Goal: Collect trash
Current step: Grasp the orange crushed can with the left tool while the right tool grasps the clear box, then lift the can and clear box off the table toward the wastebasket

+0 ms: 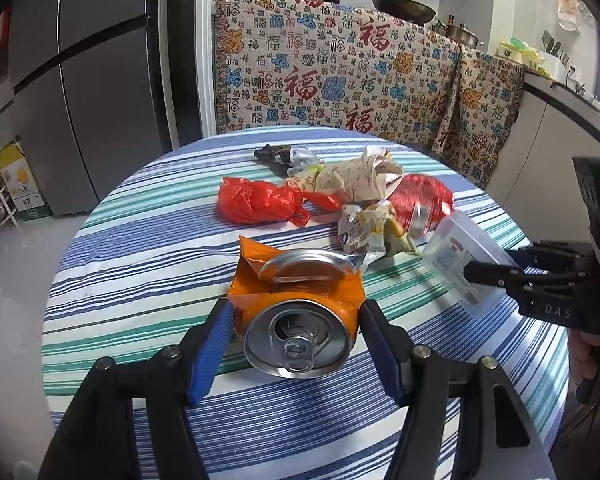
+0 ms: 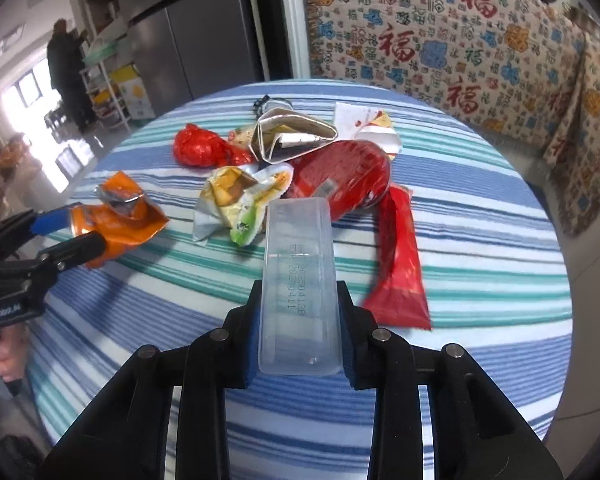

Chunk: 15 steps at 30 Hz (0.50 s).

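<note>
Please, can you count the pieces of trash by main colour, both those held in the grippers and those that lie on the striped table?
Orange: 1, crushed can, in the left gripper
Clear: 1, plastic box, in the right gripper
Red: 3, bag, round pack, long wrapper
Yellow-green: 1, snack packet
Pale: 2, folded carton, white paper
Black: 1, wrapper
Total: 9

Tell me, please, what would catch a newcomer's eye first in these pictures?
Probably the crushed orange can clamped in the left hand-held gripper, nearest the left wrist camera. Next, the clear plastic box gripped by the right hand-held gripper, above the striped tablecloth strewn with red wrappers.
</note>
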Each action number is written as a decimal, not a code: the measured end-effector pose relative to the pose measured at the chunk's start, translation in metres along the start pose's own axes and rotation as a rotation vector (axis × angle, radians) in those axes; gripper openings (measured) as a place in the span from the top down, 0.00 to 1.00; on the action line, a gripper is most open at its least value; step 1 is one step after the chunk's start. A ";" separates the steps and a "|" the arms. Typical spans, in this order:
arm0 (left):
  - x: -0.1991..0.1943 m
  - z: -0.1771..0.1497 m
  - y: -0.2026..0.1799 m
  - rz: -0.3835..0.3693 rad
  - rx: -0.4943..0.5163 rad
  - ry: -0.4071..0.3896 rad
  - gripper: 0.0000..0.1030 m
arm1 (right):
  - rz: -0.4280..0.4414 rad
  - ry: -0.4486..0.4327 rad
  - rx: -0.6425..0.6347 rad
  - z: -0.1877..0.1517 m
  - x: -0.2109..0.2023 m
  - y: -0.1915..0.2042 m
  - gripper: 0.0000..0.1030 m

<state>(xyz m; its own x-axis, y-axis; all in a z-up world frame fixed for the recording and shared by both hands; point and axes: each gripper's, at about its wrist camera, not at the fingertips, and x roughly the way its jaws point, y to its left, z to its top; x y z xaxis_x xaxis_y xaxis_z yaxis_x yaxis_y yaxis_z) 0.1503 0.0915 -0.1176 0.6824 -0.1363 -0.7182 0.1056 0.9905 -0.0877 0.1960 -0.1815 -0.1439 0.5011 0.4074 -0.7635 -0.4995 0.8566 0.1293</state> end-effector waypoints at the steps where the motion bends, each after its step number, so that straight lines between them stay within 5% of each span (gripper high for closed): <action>1: -0.003 0.001 0.000 -0.004 -0.003 -0.007 0.36 | 0.014 -0.007 0.014 -0.004 -0.004 -0.003 0.69; 6: -0.014 0.002 -0.014 -0.033 0.005 -0.034 0.36 | 0.079 -0.044 0.080 -0.025 -0.033 -0.018 0.69; 15: -0.008 -0.009 -0.060 -0.084 0.055 -0.002 0.36 | 0.071 -0.058 0.082 -0.037 -0.049 -0.024 0.69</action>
<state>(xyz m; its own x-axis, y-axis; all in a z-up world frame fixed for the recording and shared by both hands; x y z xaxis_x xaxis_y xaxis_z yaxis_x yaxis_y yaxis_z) 0.1323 0.0333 -0.1132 0.6707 -0.2186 -0.7088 0.2018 0.9733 -0.1092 0.1576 -0.2341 -0.1326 0.5077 0.4832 -0.7133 -0.4767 0.8472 0.2346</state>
